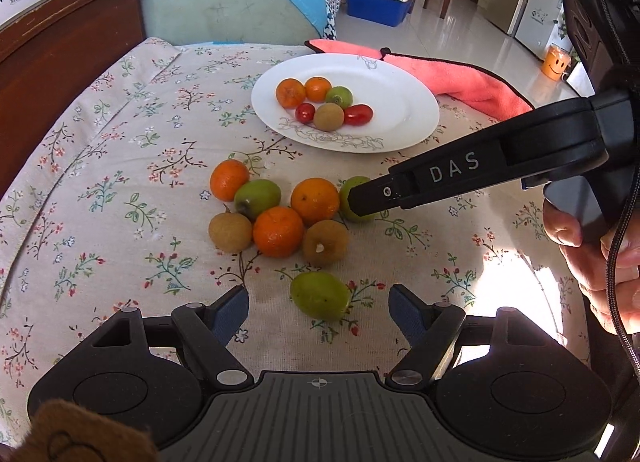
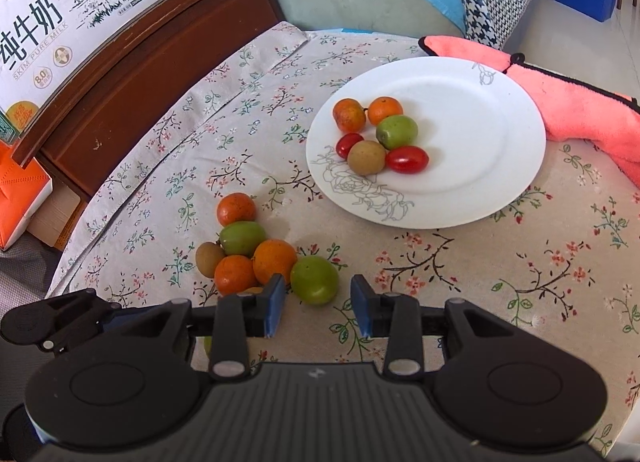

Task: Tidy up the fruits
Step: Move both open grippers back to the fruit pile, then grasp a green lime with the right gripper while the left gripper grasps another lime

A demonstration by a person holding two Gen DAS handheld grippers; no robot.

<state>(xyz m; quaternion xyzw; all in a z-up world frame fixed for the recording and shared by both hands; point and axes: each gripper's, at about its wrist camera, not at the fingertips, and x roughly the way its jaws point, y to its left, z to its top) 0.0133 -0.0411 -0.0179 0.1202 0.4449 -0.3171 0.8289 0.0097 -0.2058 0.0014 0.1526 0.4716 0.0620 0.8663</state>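
Note:
Several loose fruits lie on the floral tablecloth: oranges [image 1: 278, 231], brown ones [image 1: 325, 242] and green ones [image 1: 257, 198]. The nearest green fruit [image 1: 319, 295] lies between the blue pads of my left gripper [image 1: 320, 314], which is open and touches nothing. My right gripper [image 2: 319, 304] is open with a narrower gap; another green fruit [image 2: 314, 279] sits at its fingertips, beside an orange [image 2: 275, 262]. In the left wrist view the right gripper [image 1: 356, 202] reaches in from the right and partly hides that fruit. The white plate [image 1: 400, 74] [image 2: 480, 122] holds oranges, cherry tomatoes, a green fruit and a brown one.
A pink cloth [image 1: 460, 78] [image 2: 560, 102] lies behind the plate at the table's far right edge. Dark wooden furniture [image 2: 140, 62] with a milk carton box [image 2: 80, 2] borders the table on the left. A person's hand [image 1: 592, 254] holds the right gripper's handle.

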